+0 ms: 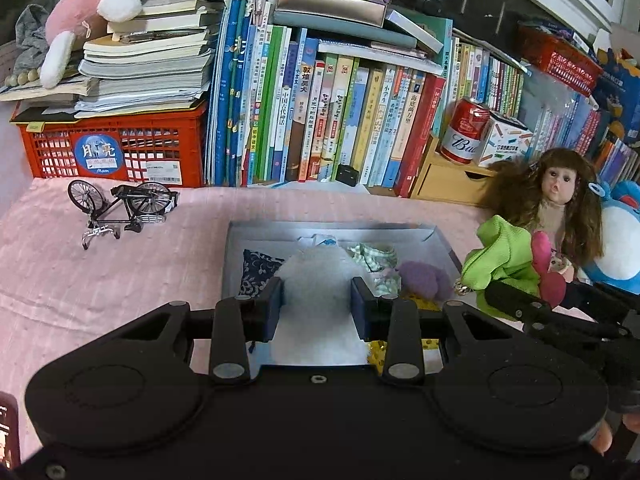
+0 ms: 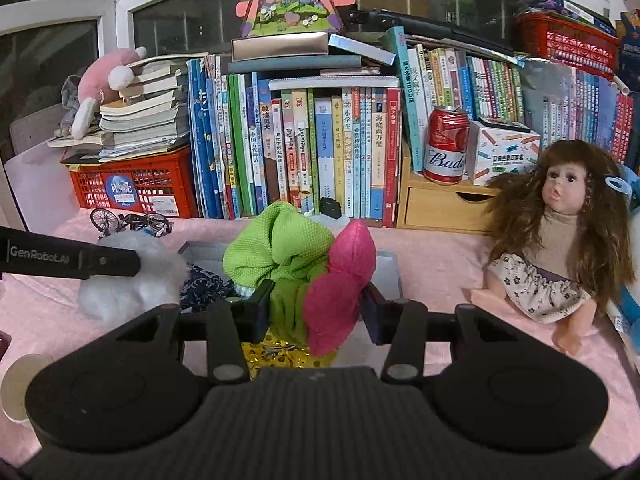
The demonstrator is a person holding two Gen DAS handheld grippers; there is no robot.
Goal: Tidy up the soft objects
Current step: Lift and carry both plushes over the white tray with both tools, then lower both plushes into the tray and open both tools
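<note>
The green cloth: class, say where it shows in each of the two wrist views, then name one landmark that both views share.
Left wrist view: the green cloth shows at the right, beside the doll, held up by the right gripper.
Right wrist view: the green cloth sits at centre, clamped together with a pink plush piece in the right gripper.
Shared landmark: the red can on the wooden drawer box.

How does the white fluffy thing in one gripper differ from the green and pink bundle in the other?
The white fluffy ball, clamped in the left gripper, is a single plain, cottony lump; the green and pink bundle in the right gripper is brightly coloured, with a textured weave. The ball looks rounded, while the bundle is bunched into folds and lobes. Both are soft, squeezed between jaws, and held above the grey tray.
</note>
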